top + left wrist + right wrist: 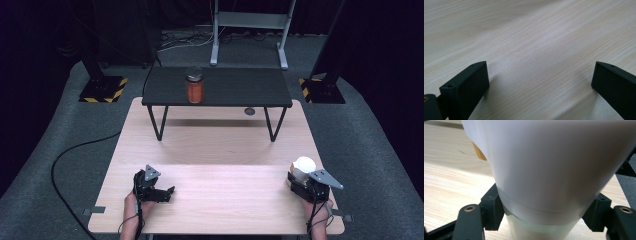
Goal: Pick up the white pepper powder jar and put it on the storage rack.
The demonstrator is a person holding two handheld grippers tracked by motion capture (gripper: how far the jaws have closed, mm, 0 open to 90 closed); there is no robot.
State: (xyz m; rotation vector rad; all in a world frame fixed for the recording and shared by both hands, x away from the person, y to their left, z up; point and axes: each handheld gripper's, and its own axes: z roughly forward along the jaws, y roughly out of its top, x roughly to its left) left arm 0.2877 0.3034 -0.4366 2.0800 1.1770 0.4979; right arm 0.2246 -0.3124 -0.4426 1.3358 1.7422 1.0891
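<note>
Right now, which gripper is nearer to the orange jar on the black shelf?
Left, though only slightly. The left gripper rests at the table's near edge, left of the orange jar. The right gripper, shut on a white cup, sits at the near right corner, farther off sideways.

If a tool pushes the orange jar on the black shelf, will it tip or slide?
The jar looks tall and narrow, so a high push would likely tip it. It seems nearly full, so probably heavy. Its wall looks like glass: perhaps slippery and fragile.

A lab or test studio with dark curtained walls. A light wooden table (215, 150) stands on grey carpet (60, 150). Hazard-striped stand bases (102, 90) and loose cables (75, 150) sit around it.
</note>
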